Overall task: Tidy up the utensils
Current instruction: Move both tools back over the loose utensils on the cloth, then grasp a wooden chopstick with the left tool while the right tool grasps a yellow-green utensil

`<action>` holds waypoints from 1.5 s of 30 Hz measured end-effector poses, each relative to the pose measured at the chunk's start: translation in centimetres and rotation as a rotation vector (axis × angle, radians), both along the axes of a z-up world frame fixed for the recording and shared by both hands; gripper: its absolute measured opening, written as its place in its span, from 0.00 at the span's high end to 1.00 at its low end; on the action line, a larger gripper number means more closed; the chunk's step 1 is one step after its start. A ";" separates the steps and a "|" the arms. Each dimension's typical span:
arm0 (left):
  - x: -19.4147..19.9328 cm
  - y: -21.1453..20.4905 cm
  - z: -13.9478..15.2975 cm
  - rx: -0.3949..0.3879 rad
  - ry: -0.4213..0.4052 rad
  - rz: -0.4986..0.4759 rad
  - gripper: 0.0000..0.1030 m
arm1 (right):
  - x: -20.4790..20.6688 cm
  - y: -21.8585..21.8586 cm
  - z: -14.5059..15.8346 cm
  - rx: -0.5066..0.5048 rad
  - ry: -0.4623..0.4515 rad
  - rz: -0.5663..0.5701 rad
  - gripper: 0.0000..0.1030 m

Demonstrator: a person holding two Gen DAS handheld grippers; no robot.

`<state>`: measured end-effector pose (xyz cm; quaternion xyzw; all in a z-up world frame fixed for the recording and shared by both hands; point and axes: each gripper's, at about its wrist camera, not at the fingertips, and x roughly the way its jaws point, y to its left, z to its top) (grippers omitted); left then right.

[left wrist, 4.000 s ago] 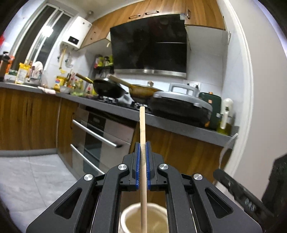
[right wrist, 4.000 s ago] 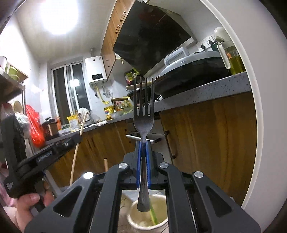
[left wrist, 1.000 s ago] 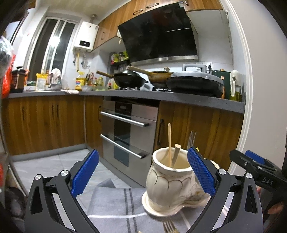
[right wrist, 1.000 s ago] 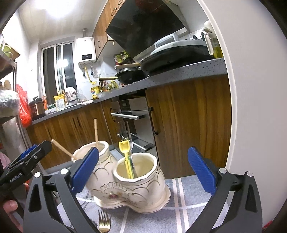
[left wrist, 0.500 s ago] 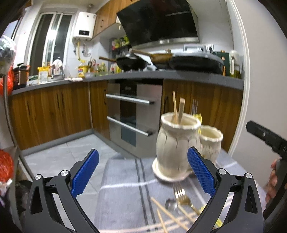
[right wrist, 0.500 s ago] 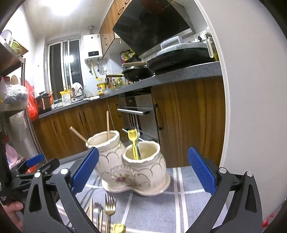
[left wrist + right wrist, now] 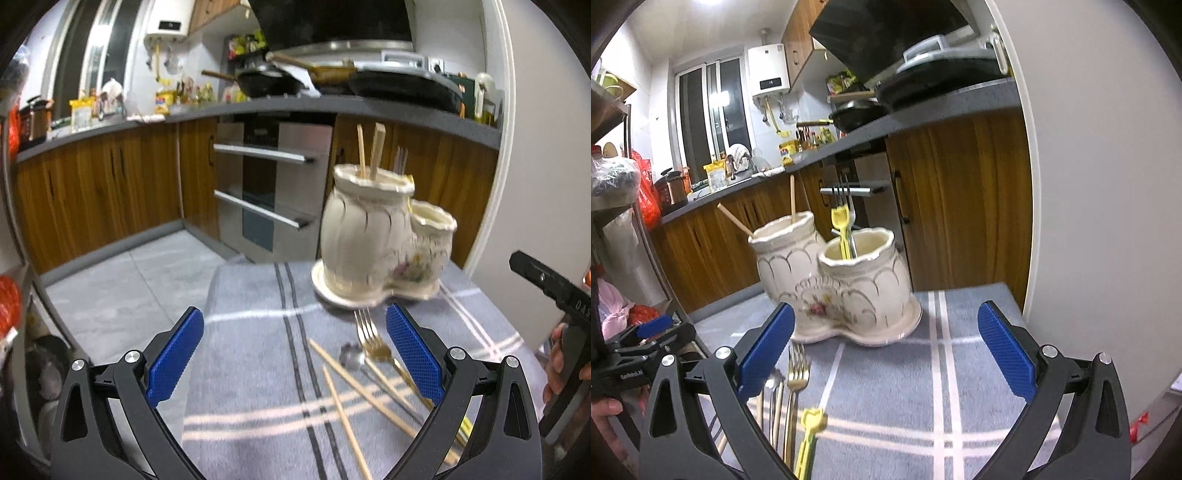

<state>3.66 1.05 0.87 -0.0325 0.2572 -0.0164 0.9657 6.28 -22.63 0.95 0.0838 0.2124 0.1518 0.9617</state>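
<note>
Both my grippers are empty now and spread wide: the left gripper (image 7: 294,352) no longer clamps the chopstick it carried four seconds ago, and the right gripper (image 7: 885,352) has let go of its dark fork. Both pieces now stand in the ceramic holder, and I have pulled back and tipped down toward the bench, so that pair is sorted and I judge the next pick comes from the loose pile.

Closest, just under and ahead of my left gripper's right finger, two loose chopsticks (image 7: 364,389) lie flat on the grey striped cloth (image 7: 255,369), long axes running diagonally from near right to far left. Beside them the gold fork (image 7: 373,341) lies with tines pointing away from me toward the holder, a silver spoon (image 7: 351,352) touching its left side. Under my right gripper a yellow fork (image 7: 810,430) lies similarly, head forward.

Farther ahead stands the two-pot ceramic holder (image 7: 364,236): chopsticks upright in the taller pot, forks tines-up in the shorter.
</note>
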 end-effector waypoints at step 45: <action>-1.2 -3.2 -6.4 0.166 0.305 -0.201 0.90 | -3.0 7.2 -6.7 -0.253 0.359 0.380 0.82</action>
